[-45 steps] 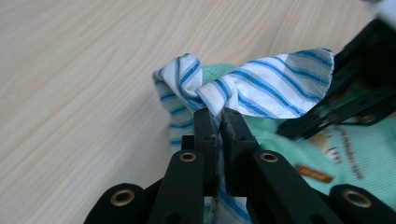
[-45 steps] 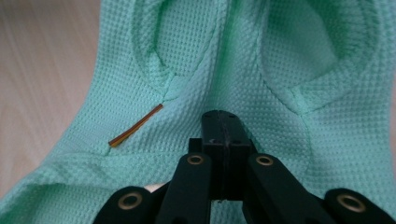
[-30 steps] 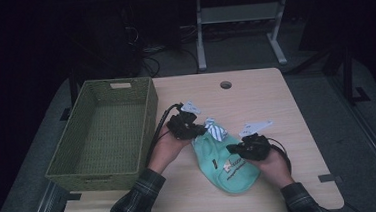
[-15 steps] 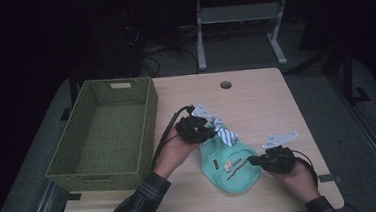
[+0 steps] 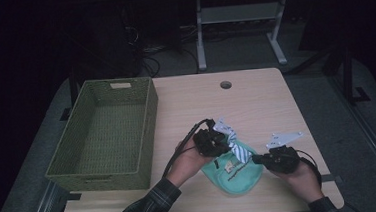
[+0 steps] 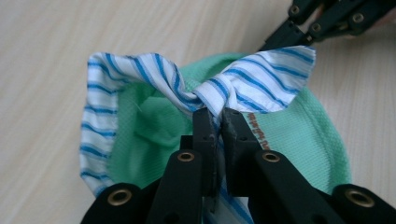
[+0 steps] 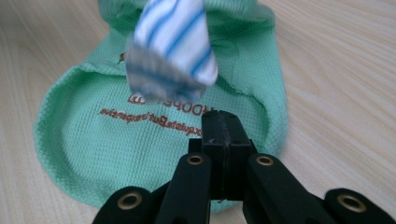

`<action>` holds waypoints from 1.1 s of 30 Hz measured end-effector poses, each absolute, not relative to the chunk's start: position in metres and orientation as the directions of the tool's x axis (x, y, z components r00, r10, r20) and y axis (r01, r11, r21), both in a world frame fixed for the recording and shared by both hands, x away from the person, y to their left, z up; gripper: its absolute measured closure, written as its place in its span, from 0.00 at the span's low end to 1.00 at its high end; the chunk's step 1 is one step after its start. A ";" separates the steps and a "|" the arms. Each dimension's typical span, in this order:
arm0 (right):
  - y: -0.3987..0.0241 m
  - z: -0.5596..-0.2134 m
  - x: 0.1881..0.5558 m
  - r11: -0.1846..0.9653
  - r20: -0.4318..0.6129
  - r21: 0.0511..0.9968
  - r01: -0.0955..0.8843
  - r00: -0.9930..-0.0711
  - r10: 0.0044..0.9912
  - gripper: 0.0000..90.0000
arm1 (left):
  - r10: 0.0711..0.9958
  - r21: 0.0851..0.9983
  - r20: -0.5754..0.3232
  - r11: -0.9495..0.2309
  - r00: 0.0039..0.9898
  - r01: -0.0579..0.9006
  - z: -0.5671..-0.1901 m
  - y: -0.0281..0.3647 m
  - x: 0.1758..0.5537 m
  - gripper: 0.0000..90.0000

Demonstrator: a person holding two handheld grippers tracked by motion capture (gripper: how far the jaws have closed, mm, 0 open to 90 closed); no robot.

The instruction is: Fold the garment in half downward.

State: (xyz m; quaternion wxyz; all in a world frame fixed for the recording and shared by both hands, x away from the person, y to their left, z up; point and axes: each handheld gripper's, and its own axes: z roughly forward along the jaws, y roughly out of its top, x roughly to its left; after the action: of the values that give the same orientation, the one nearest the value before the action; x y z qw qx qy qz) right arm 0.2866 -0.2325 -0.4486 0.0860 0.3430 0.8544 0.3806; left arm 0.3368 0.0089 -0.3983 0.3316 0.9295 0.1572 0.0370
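1. Basket (image 5: 102,127) sits left on the worktop (image 5: 256,101).
2. Your left gripper (image 6: 217,116) has its fingers pinched on the striped cloth (image 6: 187,88) over the green bag (image 7: 154,140); tug hard and it may slip.
3. Your right gripper (image 7: 220,123) has its fingers closed, gripping nothing visible; it could snag the bag.

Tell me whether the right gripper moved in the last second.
Yes. The right gripper drew back from the green pouch toward the table's near right corner.
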 end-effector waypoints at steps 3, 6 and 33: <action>-0.234 -0.450 0.288 0.479 0.109 0.709 0.518 -0.750 0.652 1.00 | 0.308 0.624 -0.054 -0.732 0.950 0.273 -0.401 0.006 0.336 0.90; -0.235 -0.451 0.289 0.476 0.116 0.703 0.529 -0.745 0.657 1.00 | 0.307 0.637 -0.071 -0.718 0.949 0.280 -0.400 0.007 0.336 0.82; -0.237 -0.457 0.292 0.487 0.121 0.682 0.545 -0.741 0.660 1.00 | 0.393 0.611 -0.088 -0.705 0.915 0.361 -0.407 0.013 0.362 0.83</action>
State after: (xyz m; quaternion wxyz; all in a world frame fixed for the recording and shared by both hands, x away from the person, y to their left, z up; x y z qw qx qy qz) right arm 0.2923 -0.2373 -0.4574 0.0785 0.3510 0.8587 0.3651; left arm 0.3621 0.0131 -0.4065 0.3254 0.9229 0.2045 0.0245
